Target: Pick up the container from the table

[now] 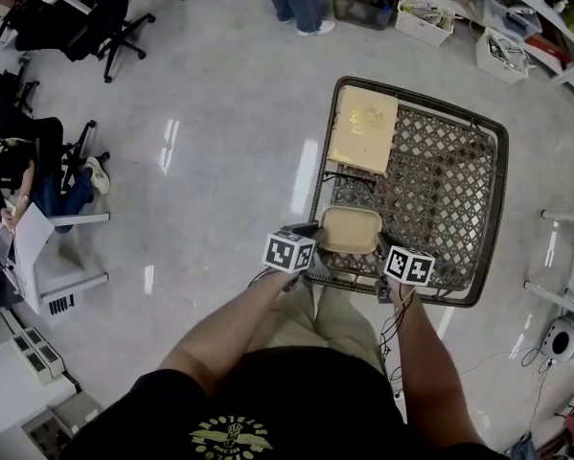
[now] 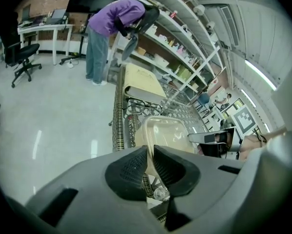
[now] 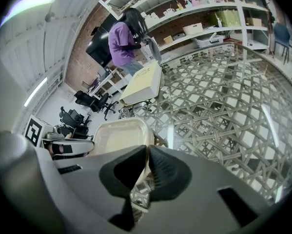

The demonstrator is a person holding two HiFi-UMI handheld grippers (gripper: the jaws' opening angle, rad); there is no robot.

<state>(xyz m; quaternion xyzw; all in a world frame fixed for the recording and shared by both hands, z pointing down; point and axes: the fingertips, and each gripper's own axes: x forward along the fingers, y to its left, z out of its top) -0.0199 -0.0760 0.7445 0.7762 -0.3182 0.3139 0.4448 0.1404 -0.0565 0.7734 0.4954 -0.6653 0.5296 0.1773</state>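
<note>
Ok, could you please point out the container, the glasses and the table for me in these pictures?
container (image 1: 350, 228), head view, middle of its top.
glasses (image 2: 136, 106), left gripper view, on one lens.
table (image 1: 435, 175), head view, bare part of its lattice top.

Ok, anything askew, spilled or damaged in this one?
Nothing stands out. The container is empty and looks intact, pinched at its rim on opposite sides by the left gripper and the right gripper. On the lattice table, the yellow box and the glasses lie flat.
</note>
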